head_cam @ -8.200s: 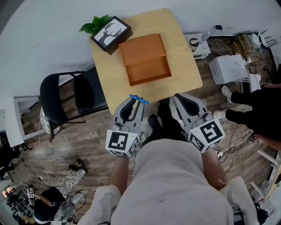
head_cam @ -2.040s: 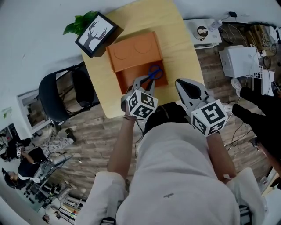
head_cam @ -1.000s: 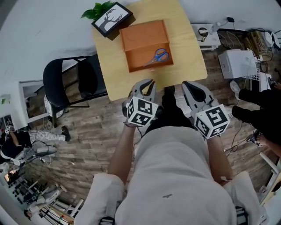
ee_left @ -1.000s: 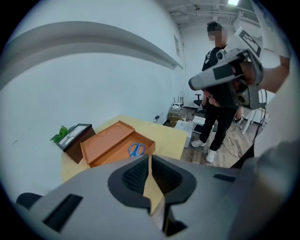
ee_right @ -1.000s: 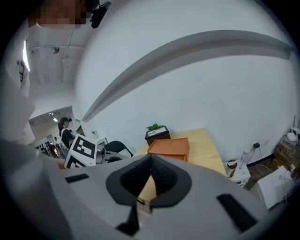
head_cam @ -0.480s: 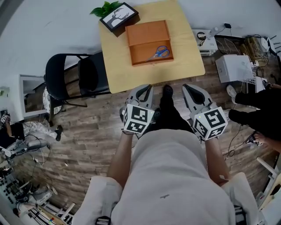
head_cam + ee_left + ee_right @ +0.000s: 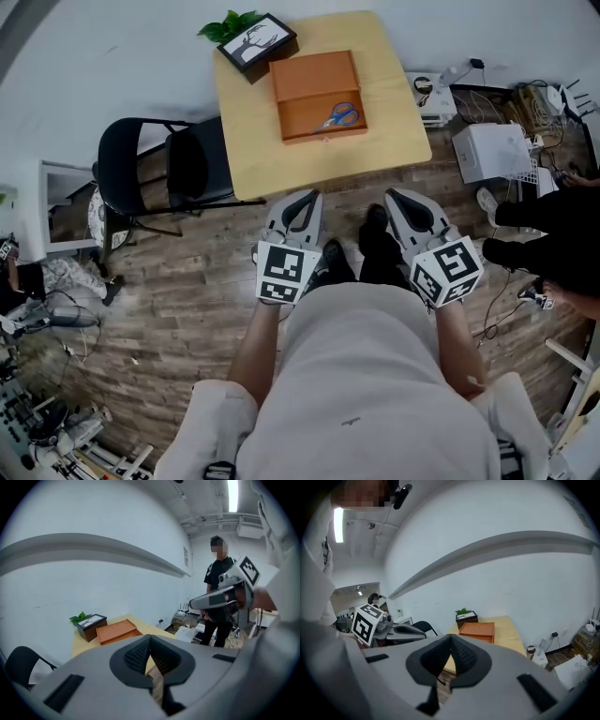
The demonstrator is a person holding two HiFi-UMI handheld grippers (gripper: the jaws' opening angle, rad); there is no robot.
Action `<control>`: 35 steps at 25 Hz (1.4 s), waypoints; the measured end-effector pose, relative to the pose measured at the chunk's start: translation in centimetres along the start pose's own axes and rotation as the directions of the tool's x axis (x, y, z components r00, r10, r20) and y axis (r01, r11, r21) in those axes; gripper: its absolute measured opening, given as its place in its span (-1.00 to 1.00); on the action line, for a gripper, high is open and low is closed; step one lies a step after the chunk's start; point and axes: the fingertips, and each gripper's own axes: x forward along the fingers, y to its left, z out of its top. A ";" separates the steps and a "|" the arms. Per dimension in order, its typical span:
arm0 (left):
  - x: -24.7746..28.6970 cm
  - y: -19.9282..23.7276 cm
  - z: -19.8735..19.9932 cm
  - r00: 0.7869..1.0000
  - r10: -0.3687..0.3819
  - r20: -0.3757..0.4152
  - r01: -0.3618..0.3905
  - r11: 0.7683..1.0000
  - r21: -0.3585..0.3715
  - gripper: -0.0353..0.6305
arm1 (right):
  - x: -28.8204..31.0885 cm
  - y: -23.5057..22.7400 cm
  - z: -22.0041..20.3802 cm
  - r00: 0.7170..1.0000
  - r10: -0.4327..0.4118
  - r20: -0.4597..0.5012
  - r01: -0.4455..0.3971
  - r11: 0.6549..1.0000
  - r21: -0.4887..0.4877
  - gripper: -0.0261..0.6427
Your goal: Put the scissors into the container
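Scissors (image 7: pixel 339 115) lie inside the orange container (image 7: pixel 302 119) on the table (image 7: pixel 253 150).

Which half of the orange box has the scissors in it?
The near half, lower in the head view: the blue-handled scissors lie in it. The far half holds nothing.

Head view high above the person, looking steeply down, table (image 7: pixel 394 112) far ahead, both gripper views low, level, facing that table from well back, sharing its orange container (image 7: pixel 314 80).
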 end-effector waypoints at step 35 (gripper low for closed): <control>-3.6 -1.1 6.1 0.977 -0.027 0.211 0.065 0.982 -0.176 -0.87 | -2.5 0.8 4.1 0.992 0.019 0.126 -0.006 0.994 -0.106 -0.93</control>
